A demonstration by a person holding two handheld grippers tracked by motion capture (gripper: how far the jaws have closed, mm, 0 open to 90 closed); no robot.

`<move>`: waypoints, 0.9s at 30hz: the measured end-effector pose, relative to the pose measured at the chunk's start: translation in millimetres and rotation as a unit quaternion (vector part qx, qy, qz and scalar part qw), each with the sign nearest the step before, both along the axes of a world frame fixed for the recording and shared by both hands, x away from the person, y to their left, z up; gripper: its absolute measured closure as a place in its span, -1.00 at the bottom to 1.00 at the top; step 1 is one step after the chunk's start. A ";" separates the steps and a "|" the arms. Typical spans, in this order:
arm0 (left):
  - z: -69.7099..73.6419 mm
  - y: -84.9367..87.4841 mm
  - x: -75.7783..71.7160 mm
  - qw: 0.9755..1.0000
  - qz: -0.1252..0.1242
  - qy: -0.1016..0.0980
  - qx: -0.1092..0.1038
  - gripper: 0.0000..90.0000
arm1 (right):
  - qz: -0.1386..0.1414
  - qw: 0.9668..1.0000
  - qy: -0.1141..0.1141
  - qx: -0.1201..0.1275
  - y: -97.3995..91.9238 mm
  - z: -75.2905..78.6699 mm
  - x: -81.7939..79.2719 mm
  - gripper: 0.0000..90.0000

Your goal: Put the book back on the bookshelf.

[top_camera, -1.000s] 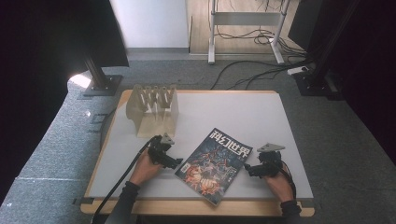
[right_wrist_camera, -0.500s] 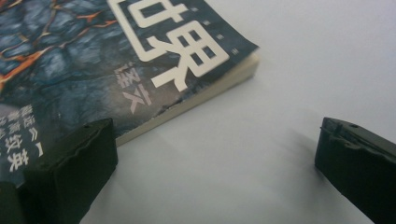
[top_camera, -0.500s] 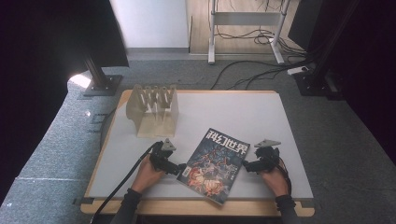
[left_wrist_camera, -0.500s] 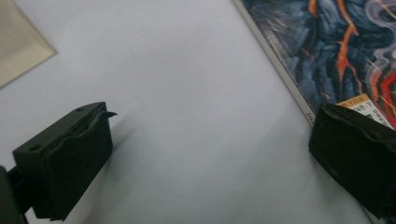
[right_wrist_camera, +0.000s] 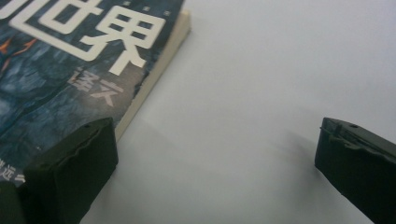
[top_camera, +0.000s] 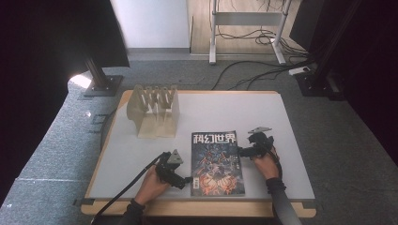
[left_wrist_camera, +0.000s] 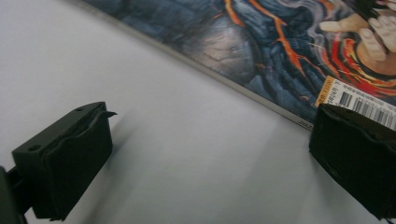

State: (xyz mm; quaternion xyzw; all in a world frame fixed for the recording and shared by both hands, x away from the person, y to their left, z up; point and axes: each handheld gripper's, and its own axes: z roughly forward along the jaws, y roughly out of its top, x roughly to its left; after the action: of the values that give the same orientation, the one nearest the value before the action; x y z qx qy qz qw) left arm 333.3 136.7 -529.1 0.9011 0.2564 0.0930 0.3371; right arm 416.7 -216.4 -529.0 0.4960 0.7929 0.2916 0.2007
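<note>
1. Lying flat on the counter [top_camera: 281,117], the magazine [top_camera: 216,161] is between the two grippers, cover up.
2. Left gripper [top_camera: 184,180] has its fingers [left_wrist_camera: 65,158] spread wide; one finger stands at the lower left edge of the magazine, near the barcode, the other on bare counter.
3. Right gripper [top_camera: 241,151] also has wide fingers [right_wrist_camera: 74,168]; one finger is at the magazine's right edge, the other well apart from it.
4. Neither gripper holds anything.
5. A wooden rack [top_camera: 155,110] stands far beyond the left fingers.

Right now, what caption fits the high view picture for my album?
Two open hand-held grippers, left and right, flank a magazine lying flat on a white table near a wooden rack.
</note>
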 end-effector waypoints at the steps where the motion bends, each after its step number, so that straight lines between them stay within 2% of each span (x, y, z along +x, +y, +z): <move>1: 0.0 -1.7 -1.4 1.000 -0.003 0.000 0.000 -1.00 | -0.002 1.000 -0.001 -0.001 2.5 0.0 3.9 -1.00; 2: 0.0 -3.5 -2.8 1.000 -0.005 0.000 0.001 -1.00 | -0.002 1.000 -0.001 -0.001 2.5 0.0 3.9 -1.00; 7: -0.1 -12.9 -8.1 1.000 -0.017 0.001 0.000 -1.00 | -0.008 1.000 -0.005 0.004 18.5 -1.0 24.6 -1.00; 11: 0.5 -9.8 -3.5 1.000 -0.011 0.007 -0.007 -1.00 | -0.002 1.000 0.000 0.008 22.3 -1.1 30.5 -1.00; 12: 0.4 -7.7 -0.7 1.000 -0.005 0.001 0.001 -1.00 | 0.005 1.000 0.007 0.016 20.6 0.1 31.3 -0.95; 14: 0.4 -2.3 5.7 1.000 0.010 0.000 0.002 -1.00 | 0.011 1.000 0.010 0.015 19.6 1.1 30.5 -0.92; 15: 0.5 1.0 12.2 1.000 0.029 0.000 0.002 -1.00 | 0.021 1.000 0.011 0.018 16.7 4.6 27.6 -0.89; 16: 0.5 1.0 12.2 1.000 0.029 0.000 0.002 -1.00 | 0.020 0.999 0.010 0.026 14.6 7.1 26.0 -0.89; 19: 0.2 2.1 20.3 0.999 0.053 0.001 -0.001 -1.00 | 0.020 0.999 0.008 0.050 9.9 16.0 20.3 -0.88; 20: 0.2 2.1 20.3 0.999 0.053 0.001 -0.001 -1.00 | 0.020 0.999 0.008 0.050 9.9 16.0 20.3 -0.88; 22: 0.1 1.0 21.5 0.999 0.054 0.000 0.001 -1.00 | 0.037 0.997 0.008 0.067 10.6 22.1 15.0 -0.83; 24: 0.1 0.7 22.2 0.999 0.054 0.001 -0.001 -1.00 | 0.066 0.994 0.016 0.088 17.3 28.5 7.6 -0.72; 25: 0.1 0.6 22.3 0.999 0.054 0.001 -0.001 -1.00 | 0.066 0.994 0.016 0.088 17.3 28.5 7.6 -0.72; 27: -0.1 0.3 22.2 0.999 0.055 0.000 0.000 -1.00 | 0.085 0.991 0.024 0.097 27.1 29.5 5.7 -0.66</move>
State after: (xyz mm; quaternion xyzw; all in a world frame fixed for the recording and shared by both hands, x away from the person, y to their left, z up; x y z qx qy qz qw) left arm 355.5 137.0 -529.1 0.8856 0.3053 0.1109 0.3318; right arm 422.3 -189.4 -499.5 0.4503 0.8048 0.3716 0.1071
